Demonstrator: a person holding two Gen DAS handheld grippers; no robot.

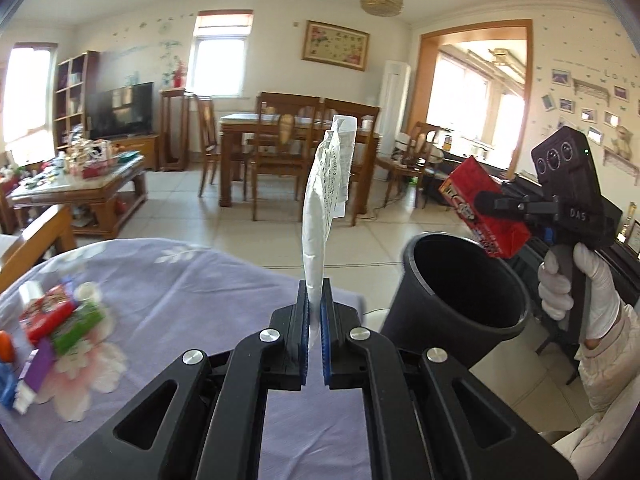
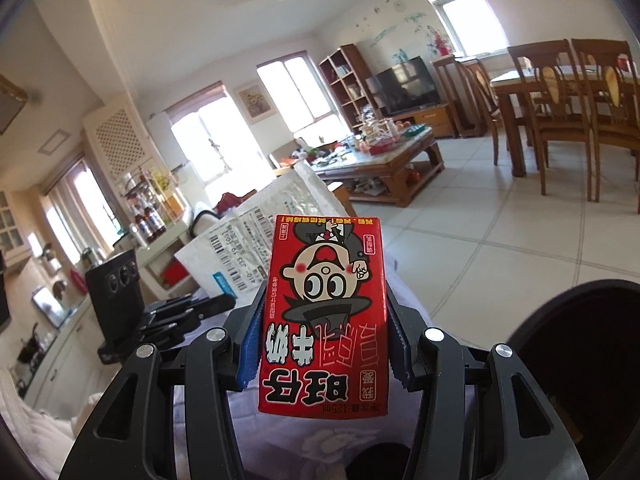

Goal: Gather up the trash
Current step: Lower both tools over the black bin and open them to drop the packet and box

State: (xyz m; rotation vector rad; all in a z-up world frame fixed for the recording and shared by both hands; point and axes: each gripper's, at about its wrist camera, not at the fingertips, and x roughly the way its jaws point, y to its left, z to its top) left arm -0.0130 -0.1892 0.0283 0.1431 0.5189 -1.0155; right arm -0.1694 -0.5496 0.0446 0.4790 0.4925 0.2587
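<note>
While both loads are heading binward | left gripper [image 1: 315,300] is pinching crumpled white paper mailer [image 1: 320,216] upright | right gripper [image 2: 324,340] is clamping red milk carton [image 2: 326,316], hanging it over black plastic bin [image 1: 460,292] mouth for dropping

"旺仔牛奶" and "125mL" are printed, seen upside down, on the red milk carton [image 2: 324,316]. "DAS" is marked on the right gripper [image 1: 484,202]. "LOVE" is lettered on the wall [image 1: 618,76].
</note>
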